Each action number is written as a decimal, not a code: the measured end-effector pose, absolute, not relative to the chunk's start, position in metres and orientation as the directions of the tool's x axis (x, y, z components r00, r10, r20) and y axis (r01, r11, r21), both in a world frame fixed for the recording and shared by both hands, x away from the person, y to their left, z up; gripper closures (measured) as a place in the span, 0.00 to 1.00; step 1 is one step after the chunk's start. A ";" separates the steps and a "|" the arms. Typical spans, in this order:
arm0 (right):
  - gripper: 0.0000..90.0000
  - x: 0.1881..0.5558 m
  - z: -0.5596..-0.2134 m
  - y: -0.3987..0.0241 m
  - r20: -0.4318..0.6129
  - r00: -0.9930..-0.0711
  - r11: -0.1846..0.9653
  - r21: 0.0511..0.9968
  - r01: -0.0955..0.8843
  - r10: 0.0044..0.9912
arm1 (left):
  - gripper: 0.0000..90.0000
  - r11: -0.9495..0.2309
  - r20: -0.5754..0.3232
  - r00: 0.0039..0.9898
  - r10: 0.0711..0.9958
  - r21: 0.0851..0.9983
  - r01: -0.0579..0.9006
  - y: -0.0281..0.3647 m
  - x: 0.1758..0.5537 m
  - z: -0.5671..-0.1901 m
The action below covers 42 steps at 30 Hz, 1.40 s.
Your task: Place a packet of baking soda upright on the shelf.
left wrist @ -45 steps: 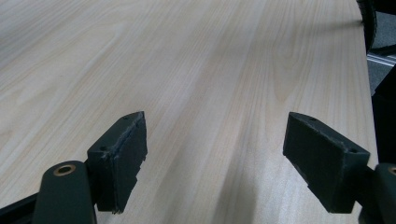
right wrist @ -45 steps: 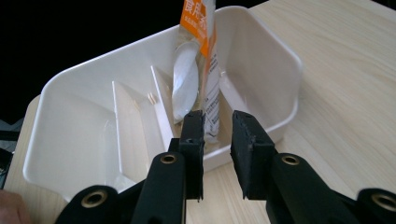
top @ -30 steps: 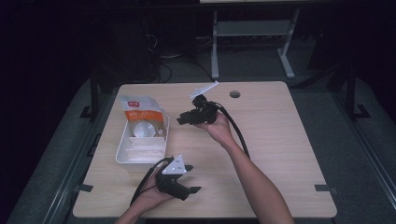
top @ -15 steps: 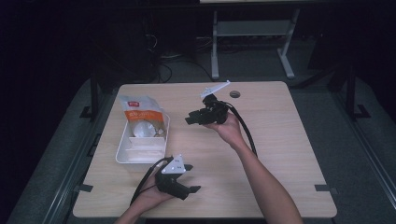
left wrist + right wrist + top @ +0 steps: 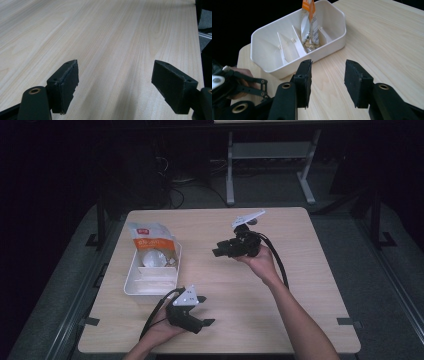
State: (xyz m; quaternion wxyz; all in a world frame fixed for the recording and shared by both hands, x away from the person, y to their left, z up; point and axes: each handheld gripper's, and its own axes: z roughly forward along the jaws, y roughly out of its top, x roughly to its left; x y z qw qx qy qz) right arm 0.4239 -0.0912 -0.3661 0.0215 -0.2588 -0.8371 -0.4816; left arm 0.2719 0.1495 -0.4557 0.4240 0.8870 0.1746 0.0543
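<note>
A white divided tray [image 5: 129, 282] lies at the table's left. An orange and white pouch [image 5: 149, 243] stands in its far compartment, leaning back over the far rim. My right gripper [image 5: 218, 252] hangs above mid table, pointing left at the tray, open and holding nothing. In the right gripper view the tray [image 5: 259, 32] and pouch [image 5: 309, 20] lie beyond my open right gripper [image 5: 328, 80]. My left gripper [image 5: 204, 319] rests near the front edge, pointing right. In the left gripper view its jaws stand wide apart over bare wood, the left gripper [image 5: 115, 85] open.
The light wooden table [image 5: 310, 285] has free room across its right half. A dark round grommet sits near its far edge behind the right gripper's grey plate [image 5: 248, 217]. Black cables trail from both grippers. A metal stand [image 5: 270, 155] is on the dark floor beyond.
My right gripper has drawn back to the right, away from the tray. The left gripper has stayed where it was.
</note>
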 end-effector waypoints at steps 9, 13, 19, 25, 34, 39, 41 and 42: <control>0.59 0.412 -0.369 -0.115 0.293 -0.854 0.392 0.792 0.469 0.429 | 0.24 -0.576 -0.055 0.932 0.359 0.773 0.267 0.150 0.272 -0.456; 0.57 0.406 -0.370 -0.126 0.298 -0.849 0.384 0.792 0.475 0.437 | 0.24 -0.573 -0.059 0.931 0.361 0.774 0.271 0.150 0.273 -0.456; 0.56 0.398 -0.372 -0.138 0.303 -0.842 0.379 0.789 0.484 0.446 | 0.24 -0.572 -0.059 0.930 0.363 0.774 0.272 0.150 0.273 -0.456; 0.55 0.389 -0.376 -0.149 0.311 -0.837 0.374 0.786 0.493 0.451 | 0.24 -0.571 -0.061 0.930 0.361 0.774 0.273 0.150 0.273 -0.456; 0.53 0.369 -0.389 -0.166 0.327 -0.829 0.374 0.775 0.510 0.453 | 0.24 -0.571 -0.062 0.929 0.365 0.773 0.276 0.151 0.273 -0.456; 0.53 0.360 -0.393 -0.173 0.326 -0.828 0.379 0.771 0.512 0.457 | 0.24 -0.568 -0.064 0.927 0.369 0.774 0.280 0.151 0.274 -0.456; 0.53 0.355 -0.395 -0.177 0.332 -0.824 0.373 0.770 0.518 0.459 | 0.24 -0.567 -0.064 0.927 0.370 0.775 0.280 0.151 0.274 -0.456; 0.53 0.350 -0.398 -0.181 0.332 -0.823 0.371 0.770 0.519 0.461 | 0.24 -0.566 -0.064 0.927 0.370 0.776 0.279 0.151 0.274 -0.456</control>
